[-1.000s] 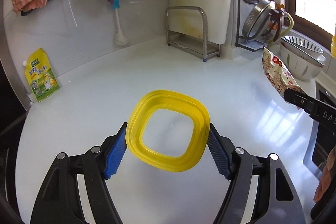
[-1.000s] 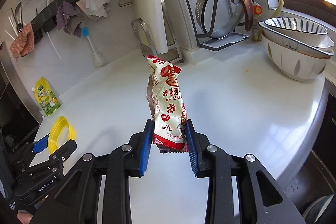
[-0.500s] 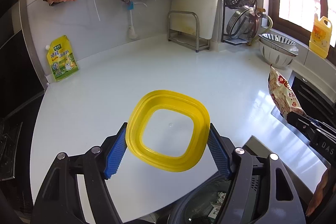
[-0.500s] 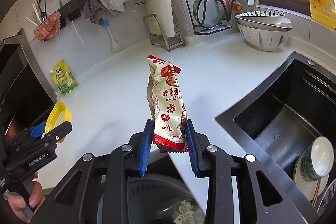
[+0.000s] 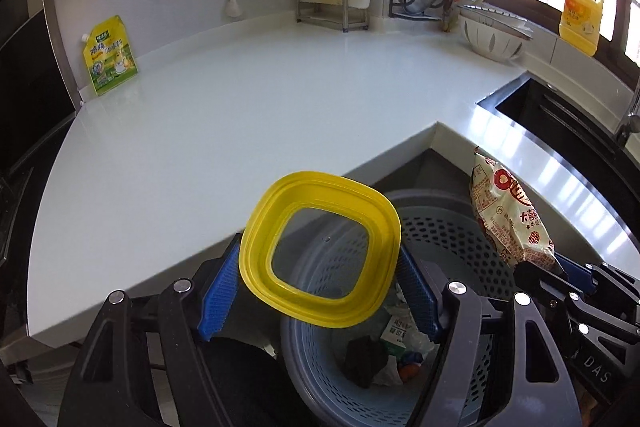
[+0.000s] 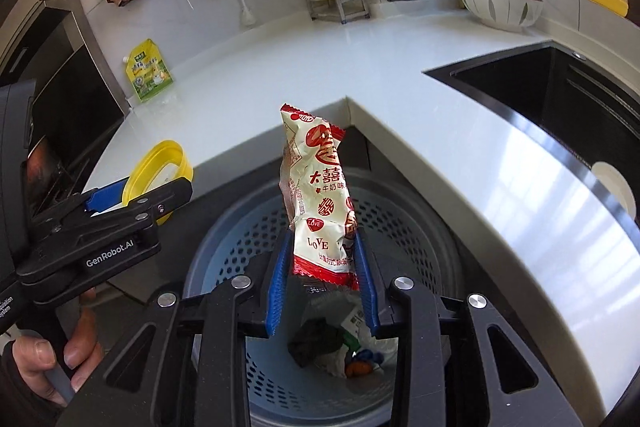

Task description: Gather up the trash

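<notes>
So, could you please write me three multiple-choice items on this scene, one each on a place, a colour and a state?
1. Where does the snack wrapper hang?
A. over the grey bin
B. in the sink
C. on the counter

2. What colour is the ring-shaped lid?
A. red
B. yellow
C. green

3. How is the left gripper?
A. open
B. shut on the lid
C. out of view

Key: 1 A, the bin's perforated wall lies right below it; 2 B, its rim is plainly yellow; 3 B, both blue pads press the lid's edges.

The right gripper [image 6: 322, 269] clamps a snack wrapper [image 6: 320, 199] upright above the perforated bin [image 6: 404, 227].
</notes>
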`<action>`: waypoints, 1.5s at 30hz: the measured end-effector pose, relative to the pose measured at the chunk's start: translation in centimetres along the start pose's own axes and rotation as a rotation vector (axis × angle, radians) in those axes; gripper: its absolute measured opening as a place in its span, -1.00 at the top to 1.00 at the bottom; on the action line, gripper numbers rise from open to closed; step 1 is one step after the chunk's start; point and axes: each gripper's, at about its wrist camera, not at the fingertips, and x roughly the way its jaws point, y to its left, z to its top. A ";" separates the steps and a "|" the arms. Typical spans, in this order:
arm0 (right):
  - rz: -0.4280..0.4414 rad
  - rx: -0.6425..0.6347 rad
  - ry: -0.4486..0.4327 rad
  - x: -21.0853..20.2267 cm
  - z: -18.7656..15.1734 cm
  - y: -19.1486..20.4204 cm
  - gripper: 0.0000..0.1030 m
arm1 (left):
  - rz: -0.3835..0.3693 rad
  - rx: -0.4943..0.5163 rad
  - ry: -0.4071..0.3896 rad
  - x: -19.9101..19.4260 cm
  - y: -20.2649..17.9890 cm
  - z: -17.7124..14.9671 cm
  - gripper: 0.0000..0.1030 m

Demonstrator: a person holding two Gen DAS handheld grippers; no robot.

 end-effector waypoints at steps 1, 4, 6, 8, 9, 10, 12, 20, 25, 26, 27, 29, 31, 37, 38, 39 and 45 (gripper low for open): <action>0.002 0.002 0.011 0.1 -0.5 -0.1 0.41 | -0.003 -0.001 0.009 0.1 -0.1 -0.4 -0.38; -0.003 -0.009 0.033 0.2 -1.6 -0.1 0.41 | -0.006 -0.003 0.019 0.3 -0.6 -1.4 -0.40; -0.004 -0.012 0.036 0.2 -2.0 -0.2 0.40 | -0.008 -0.007 0.022 0.2 -0.8 -1.8 -0.42; -0.005 -0.006 0.028 0.0 -2.1 -0.3 0.37 | -0.010 -0.011 0.025 0.1 -0.9 -2.2 -0.43; -0.002 -0.002 0.022 -0.2 -2.2 -0.4 0.23 | -0.011 -0.011 0.027 0.1 -0.9 -2.4 -0.43; -0.003 0.003 0.008 -0.4 -2.3 -0.5 0.12 | -0.011 -0.009 0.030 0.1 -1.0 -2.5 -0.48; -0.010 0.014 -0.020 -0.9 -2.3 -0.6 -0.19 | -0.009 -0.010 0.031 -0.1 -0.9 -2.6 -0.68; -0.010 0.030 -0.023 -1.4 -2.5 -1.2 -0.19 | 0.000 -0.032 0.036 -0.3 -0.3 -2.9 -0.77; -0.001 0.033 -0.016 -1.3 -2.8 -1.0 -0.20 | 0.012 -0.037 0.041 -0.3 0.0 -3.3 -0.77; 0.000 0.032 -0.015 -1.3 -2.8 -1.0 -0.20 | 0.013 -0.037 0.043 -0.4 0.0 -3.3 -0.77; 0.000 0.031 -0.015 -1.3 -2.8 -0.9 -0.20 | 0.015 -0.036 0.045 -0.4 0.0 -3.4 -0.77; -0.001 0.029 -0.014 -1.2 -2.8 -0.7 -0.21 | 0.019 -0.033 0.047 -0.3 0.0 -3.4 -0.77; -0.002 0.026 -0.015 -1.3 -2.7 -0.6 -0.22 | 0.021 -0.032 0.046 -0.4 0.1 -3.4 -0.77; -0.003 0.024 -0.020 -1.3 -2.8 -0.4 -0.26 | 0.038 -0.039 0.029 -1.0 0.5 -3.4 -0.82; -0.003 0.023 -0.020 -1.3 -2.8 -0.4 -0.26 | 0.040 -0.040 0.029 -1.1 0.6 -3.4 -0.82; -0.003 0.022 -0.020 -1.4 -2.8 -0.3 -0.26 | 0.041 -0.041 0.028 -1.1 0.6 -3.4 -0.83; -0.006 0.014 -0.027 -1.6 -2.8 0.0 -0.27 | 0.044 -0.041 0.028 -1.3 0.8 -3.4 -0.84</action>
